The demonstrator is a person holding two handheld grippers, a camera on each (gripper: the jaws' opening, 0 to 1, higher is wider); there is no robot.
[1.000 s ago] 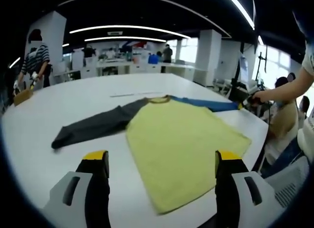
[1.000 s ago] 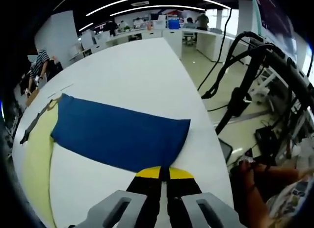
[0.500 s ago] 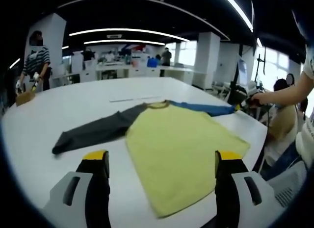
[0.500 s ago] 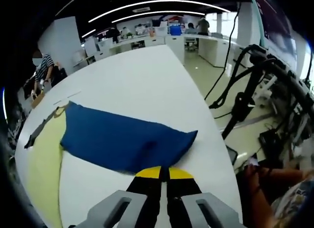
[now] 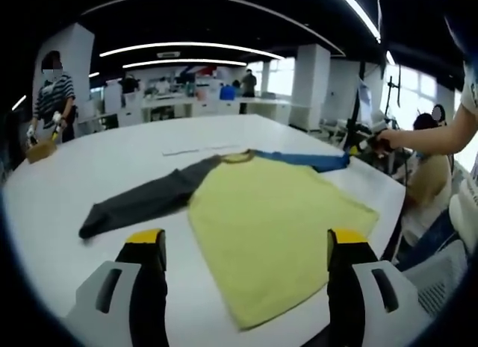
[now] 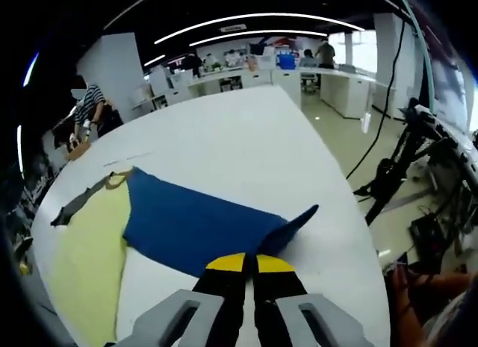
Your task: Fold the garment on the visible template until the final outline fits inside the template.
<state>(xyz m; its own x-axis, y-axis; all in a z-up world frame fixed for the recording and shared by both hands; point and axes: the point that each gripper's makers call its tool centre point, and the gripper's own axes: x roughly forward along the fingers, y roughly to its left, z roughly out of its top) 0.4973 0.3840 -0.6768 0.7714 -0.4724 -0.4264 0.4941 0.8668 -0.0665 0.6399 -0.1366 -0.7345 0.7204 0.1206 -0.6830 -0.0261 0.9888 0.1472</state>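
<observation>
The left tongs (image 5: 246,246) hang wide open. The right tongs (image 6: 250,263) are pinched tight together, held by a bare arm (image 5: 429,138).

I see a striped-shirt person (image 5: 52,101) at the table's (image 5: 112,149) far edge, desks (image 5: 187,101) behind, pillar (image 5: 310,82) right; tripod (image 6: 396,168) and cables (image 6: 437,231) beside the table.

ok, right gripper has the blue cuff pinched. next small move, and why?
Probably carry the blue sleeve inward over the yellow body. The right gripper is shut on its cuff, whose end already curls up off the white table, while the left gripper hangs open and the grey sleeve lies spread flat.
</observation>
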